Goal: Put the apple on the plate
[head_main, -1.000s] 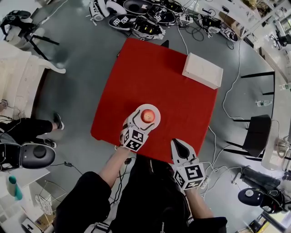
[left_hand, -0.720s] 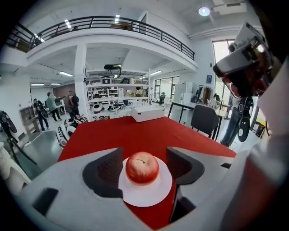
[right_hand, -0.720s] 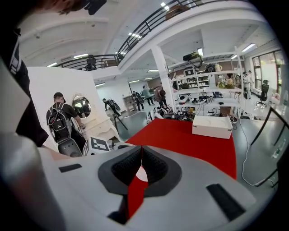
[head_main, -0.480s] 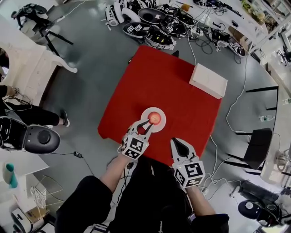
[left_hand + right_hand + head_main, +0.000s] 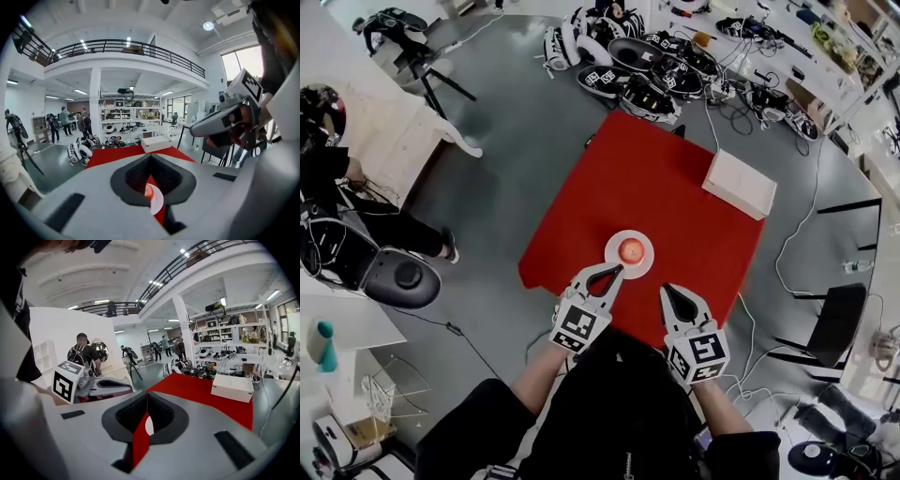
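Small red apple (image 5: pixel 631 249) sits on round white plate (image 5: pixel 645 266), mid red-clothed table (image 5: pixel 656 187); placing looks done. Left gripper (image 5: pixel 616 272) jaws have just closed, empty, just beside the plate. Right gripper (image 5: pixel 668 291) pinched together, empty. Next, I judge: withdraw clear.

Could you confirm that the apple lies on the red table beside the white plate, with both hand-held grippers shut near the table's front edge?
Not quite: the head view shows the apple on the white plate, not beside it. The rest stands: the left hand-held gripper and right hand-held gripper are both shut near the front edge of the red table.
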### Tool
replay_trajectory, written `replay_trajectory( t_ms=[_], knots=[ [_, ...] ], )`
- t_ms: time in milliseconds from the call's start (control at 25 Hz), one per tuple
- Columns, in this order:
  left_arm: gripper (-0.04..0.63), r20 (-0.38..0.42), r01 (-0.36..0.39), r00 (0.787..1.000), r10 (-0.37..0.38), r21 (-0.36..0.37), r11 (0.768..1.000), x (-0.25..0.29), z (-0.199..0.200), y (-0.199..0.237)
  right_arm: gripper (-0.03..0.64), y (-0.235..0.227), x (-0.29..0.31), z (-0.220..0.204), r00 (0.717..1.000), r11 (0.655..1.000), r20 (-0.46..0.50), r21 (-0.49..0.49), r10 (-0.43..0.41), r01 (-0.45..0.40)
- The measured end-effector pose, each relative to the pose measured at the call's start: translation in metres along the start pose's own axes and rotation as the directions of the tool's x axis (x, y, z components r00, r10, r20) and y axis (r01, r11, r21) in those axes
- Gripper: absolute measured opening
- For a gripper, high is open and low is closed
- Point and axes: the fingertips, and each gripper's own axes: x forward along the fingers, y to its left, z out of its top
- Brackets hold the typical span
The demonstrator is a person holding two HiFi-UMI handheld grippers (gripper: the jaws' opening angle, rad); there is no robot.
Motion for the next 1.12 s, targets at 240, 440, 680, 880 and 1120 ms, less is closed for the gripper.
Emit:
replay_trajectory(
  t_ms=[240,440,680,880,1120],
  knots=[
    [0.006,0.096,0.003,0.995,-0.001,-0.026,1.000,-0.033,0.037,-0.014,0.012,0.005,-0.019,0.020,0.996,0.999,0.092,-0.050,0.018,-0.013],
    [0.006,0.138,0.010,0.990,-0.008,-0.020,1.000,-0.050,0.056,-0.022,0.011,0.015,-0.022,0.025,0.993,0.997,0.112,-0.063,0.040,-0.033],
    [0.006,0.160,0.007,0.987,-0.003,-0.025,1.000,-0.059,0.062,-0.026,0.011,0.028,-0.026,0.021,0.994,0.996,0.096,-0.078,0.052,-0.044],
    [0.006,0.159,0.012,0.987,-0.007,-0.031,0.999,-0.062,0.060,-0.029,0.011,0.033,-0.029,0.019,0.994,0.995,0.094,-0.084,0.053,-0.045],
    [0.006,0.152,0.016,0.988,-0.011,-0.033,0.999,-0.064,0.055,-0.032,0.011,0.037,-0.031,0.018,0.994,0.995,0.095,-0.090,0.054,-0.045]
  ],
)
